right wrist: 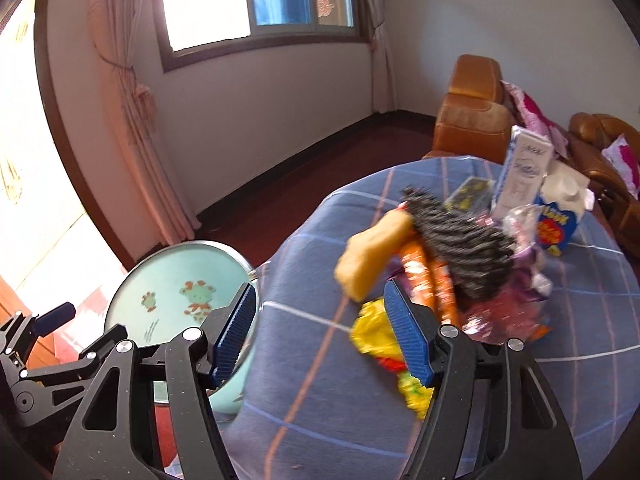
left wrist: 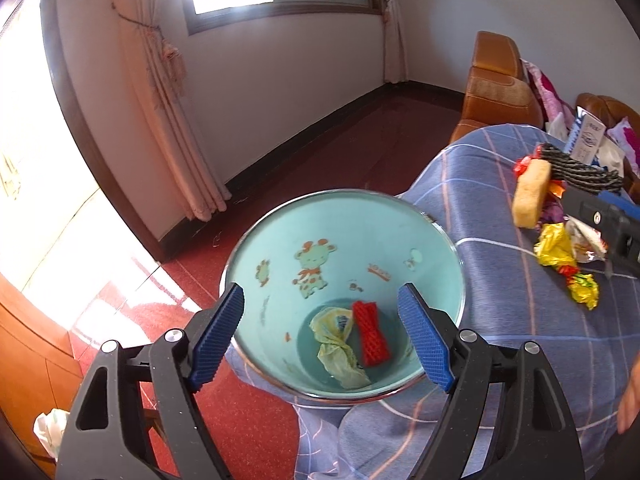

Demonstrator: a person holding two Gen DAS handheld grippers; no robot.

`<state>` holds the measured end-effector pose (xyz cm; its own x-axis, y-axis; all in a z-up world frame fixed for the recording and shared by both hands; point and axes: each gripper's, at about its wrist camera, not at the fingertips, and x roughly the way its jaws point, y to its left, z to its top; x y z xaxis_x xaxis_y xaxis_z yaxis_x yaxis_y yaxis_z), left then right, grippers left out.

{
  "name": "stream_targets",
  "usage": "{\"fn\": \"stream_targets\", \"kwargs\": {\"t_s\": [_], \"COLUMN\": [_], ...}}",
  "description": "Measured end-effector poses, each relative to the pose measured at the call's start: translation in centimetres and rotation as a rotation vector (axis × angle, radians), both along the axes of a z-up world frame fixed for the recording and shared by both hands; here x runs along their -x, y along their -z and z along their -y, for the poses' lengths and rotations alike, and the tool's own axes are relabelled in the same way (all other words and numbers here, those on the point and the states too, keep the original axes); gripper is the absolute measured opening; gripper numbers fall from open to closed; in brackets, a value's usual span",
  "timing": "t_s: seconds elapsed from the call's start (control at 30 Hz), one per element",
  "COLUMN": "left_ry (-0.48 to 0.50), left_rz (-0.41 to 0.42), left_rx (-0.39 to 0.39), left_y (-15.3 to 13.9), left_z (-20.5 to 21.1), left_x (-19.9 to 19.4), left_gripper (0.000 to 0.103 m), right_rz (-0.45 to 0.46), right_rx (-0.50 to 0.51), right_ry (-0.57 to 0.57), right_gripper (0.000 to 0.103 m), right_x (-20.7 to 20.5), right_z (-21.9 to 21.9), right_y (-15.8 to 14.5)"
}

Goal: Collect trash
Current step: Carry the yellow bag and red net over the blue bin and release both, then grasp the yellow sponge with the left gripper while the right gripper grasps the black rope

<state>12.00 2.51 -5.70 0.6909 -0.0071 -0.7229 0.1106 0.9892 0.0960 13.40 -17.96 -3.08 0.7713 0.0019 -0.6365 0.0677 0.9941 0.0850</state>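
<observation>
A light blue trash bin (left wrist: 280, 248) with cartoon prints stands beside the table; it holds a red foam net (left wrist: 371, 334) and a pale crumpled wrapper (left wrist: 338, 346). My left gripper (left wrist: 322, 338) is open and empty right above the bin's mouth. The bin also shows in the right wrist view (right wrist: 176, 280). My right gripper (right wrist: 320, 334) is open and empty over the table edge, next to a yellow wrapper (right wrist: 376, 336). A yellow sponge (right wrist: 372, 254), orange packets (right wrist: 432, 284) and a dark striped cloth (right wrist: 460, 240) lie just beyond it.
The table has a blue checked cloth (right wrist: 320, 420). At its far side stand a white carton (right wrist: 520, 176) and a blue snack bag (right wrist: 556, 228). Brown sofas (right wrist: 468, 120) stand behind. The floor is red (left wrist: 256, 432). A curtain (left wrist: 172, 120) hangs by the window.
</observation>
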Motion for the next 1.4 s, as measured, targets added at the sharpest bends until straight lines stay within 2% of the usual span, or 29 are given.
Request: {"fn": "stream_targets", "kwargs": {"t_s": [0.1,0.2,0.27,0.4,0.5,0.57,0.6,0.8,0.93,1.07,1.17,1.3,1.4], "left_ry": [0.038,0.074,0.096,0.153,0.177,0.192,0.203,0.265,0.283,0.301,0.317,0.325,0.323], "left_rz": [0.012,0.016,0.021,0.026,0.009,0.003,0.0,-0.015,-0.035,-0.053,-0.066,-0.105,-0.139], "left_rx": [0.008,0.032,0.036,0.031,0.039,0.036,0.035,0.049,0.082,0.08,0.058,0.048,0.047], "left_y": [-0.7,-1.5,-1.8,-2.1,-1.9,-1.7,-1.5,-0.7,-0.2,0.6,1.3,2.7,3.7], "left_z": [1.3,2.5,3.4,5.9,7.3,8.3,8.9,11.8,13.8,16.0,17.7,19.2,20.1], "left_x": [-0.1,-0.9,-1.4,-2.5,-3.4,-3.9,-4.2,-6.3,-8.5,-10.3,-11.0,-12.2,-12.9], "left_gripper": [0.078,0.078,0.078,0.078,0.078,0.078,0.078,0.078,0.078,0.077,0.077,0.076,0.064], "right_rz": [0.024,0.045,0.036,-0.014,-0.097,-0.125,-0.134,-0.156,-0.092,-0.016,-0.004,-0.022,-0.049], "right_rx": [0.012,0.072,0.1,0.128,0.118,0.123,0.128,0.1,0.029,-0.037,-0.022,0.037,0.02], "right_ry": [0.033,0.06,0.071,0.086,0.066,0.044,0.037,-0.009,-0.005,0.039,0.057,0.085,0.103], "right_gripper": [0.066,0.063,0.059,0.056,0.042,0.03,0.027,0.025,0.023,0.023,0.023,0.023,0.023], "right_x": [0.0,-0.7,-1.8,-4.0,-5.7,-6.1,-6.3,-6.3,-5.4,-5.1,-5.9,-7.0,-7.2], "right_z": [2.3,4.2,5.1,6.7,7.5,7.6,7.7,8.6,9.9,11.8,12.8,13.9,15.0], "right_y": [-1.4,-2.3,-2.2,-0.6,1.7,2.7,3.1,4.6,3.4,1.2,0.3,1.0,2.1]}}
